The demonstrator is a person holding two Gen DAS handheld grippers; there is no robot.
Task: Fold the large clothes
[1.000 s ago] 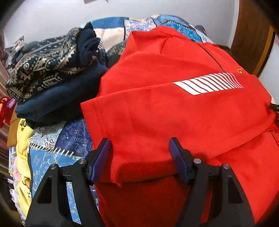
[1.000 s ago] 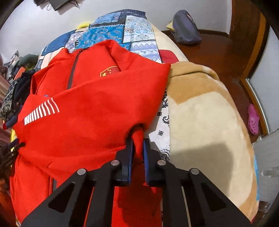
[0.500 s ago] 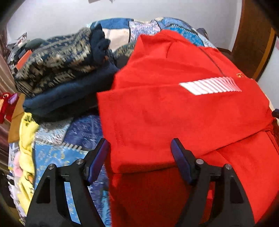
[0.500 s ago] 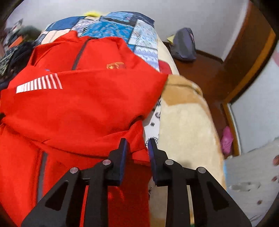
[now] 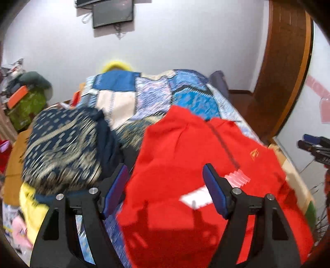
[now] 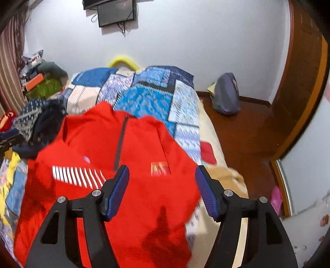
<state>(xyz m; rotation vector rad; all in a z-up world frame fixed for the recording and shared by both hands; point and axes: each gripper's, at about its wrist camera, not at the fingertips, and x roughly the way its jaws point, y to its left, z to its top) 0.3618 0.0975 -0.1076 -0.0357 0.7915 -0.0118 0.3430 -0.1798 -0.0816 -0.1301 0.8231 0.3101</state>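
no legible text, red jacket (image 6: 103, 195) badge blurred

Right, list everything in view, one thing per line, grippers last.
red jacket: one, red with white stripes, on the bed, nearest the grippers
patchwork quilt: one, blue and cream, covering the bed
patterned clothes pile: one, navy and tan, left of the jacket
beige blanket: one, right bed edge
backpack: one, grey, floor by the wall
screen: one, black, on the wall
left gripper: jaws opening, nothing between them
right gripper: jaws opening, nothing between them
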